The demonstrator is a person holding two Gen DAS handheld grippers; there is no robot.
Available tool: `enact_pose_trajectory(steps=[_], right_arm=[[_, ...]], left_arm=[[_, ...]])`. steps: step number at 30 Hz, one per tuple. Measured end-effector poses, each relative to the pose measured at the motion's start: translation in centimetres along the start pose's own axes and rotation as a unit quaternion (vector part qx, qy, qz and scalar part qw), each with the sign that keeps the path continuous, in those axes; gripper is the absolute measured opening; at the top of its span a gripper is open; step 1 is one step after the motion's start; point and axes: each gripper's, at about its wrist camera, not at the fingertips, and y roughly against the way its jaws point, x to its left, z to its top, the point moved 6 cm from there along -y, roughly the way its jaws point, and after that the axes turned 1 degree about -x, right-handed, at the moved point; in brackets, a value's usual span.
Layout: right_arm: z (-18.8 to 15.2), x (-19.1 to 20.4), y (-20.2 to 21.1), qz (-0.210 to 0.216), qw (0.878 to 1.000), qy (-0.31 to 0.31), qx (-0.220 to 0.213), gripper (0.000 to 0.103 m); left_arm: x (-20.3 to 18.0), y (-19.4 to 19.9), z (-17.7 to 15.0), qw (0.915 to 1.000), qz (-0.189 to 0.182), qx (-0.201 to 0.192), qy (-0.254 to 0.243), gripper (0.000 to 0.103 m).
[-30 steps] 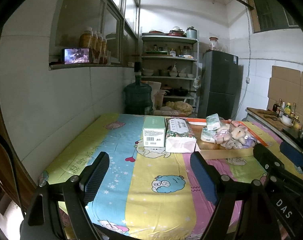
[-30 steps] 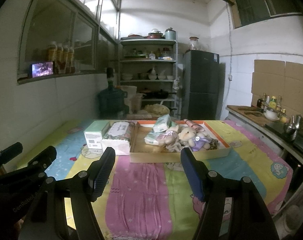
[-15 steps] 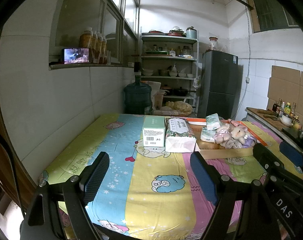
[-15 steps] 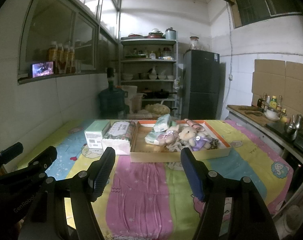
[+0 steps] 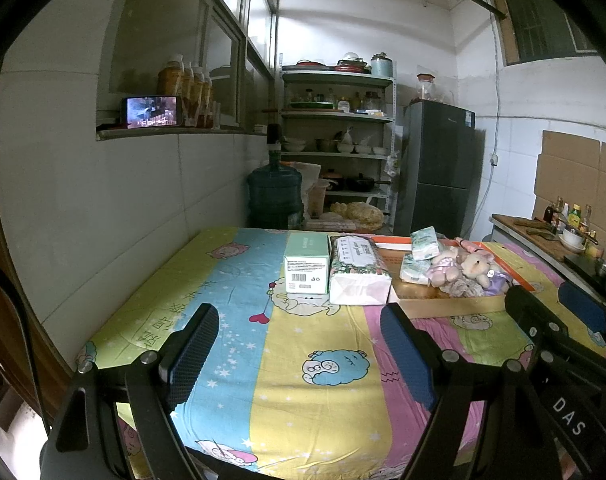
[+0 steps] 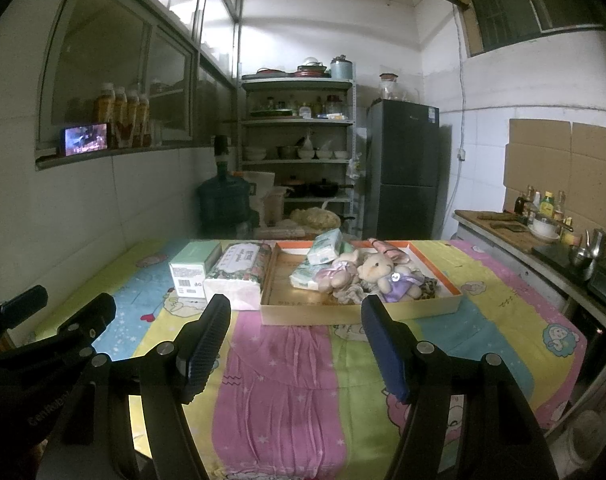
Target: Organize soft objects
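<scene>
Nothing has moved since the earlier frames: both of my grippers hang in the same spots over the table, and every item sits where it sat.

I use the cardboard tray [image 6: 355, 312] as my landmark. Inside it I see a small pile of soft things. A plush bunny [image 6: 379, 268] in a purple dress lies near the middle. A second soft toy [image 6: 337, 276] in pale pink rests against the bunny's left side. Two small tissue packs [image 6: 323, 250] sit at the back left of the pile, one leaning on top of the other. Some crumpled cloth [image 6: 351, 292] lies at the front of the pile.

Just outside the tray's left wall lies a big floral tissue pack [image 6: 239, 272], touching or almost touching the wall. Left of that pack stands a green box [image 6: 193, 268], right beside it.

My left gripper [image 5: 299, 354] is wide open and holds nothing. My right gripper [image 6: 295, 346] is wide open too, and it holds nothing. Both are on the near side of the tray, well apart from it, above the colourful tablecloth [image 6: 279, 368].

I think the job is partly done or only just starting. The toys and small packs are in the tray but they lie in a messy heap. The big floral tissue pack is soft and is not in the tray yet, so I judge it may need to go in. I cannot tell if the green box holds something soft.
</scene>
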Motion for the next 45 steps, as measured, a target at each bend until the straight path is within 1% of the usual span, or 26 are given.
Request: enact_pose_trajectory(steps=[40, 45], right_arm=[[0.0, 0.27, 0.07, 0.0, 1.0, 0.001, 0.0, 0.07], [-0.19, 0.98, 0.13, 0.003, 1.0, 0.002, 0.004, 0.07]], left_arm=[[-0.05, -0.02, -0.07, 1.0, 0.0, 0.0, 0.0, 0.083], [-0.07, -0.04, -0.1, 1.0, 0.0, 0.0, 0.0, 0.083]])
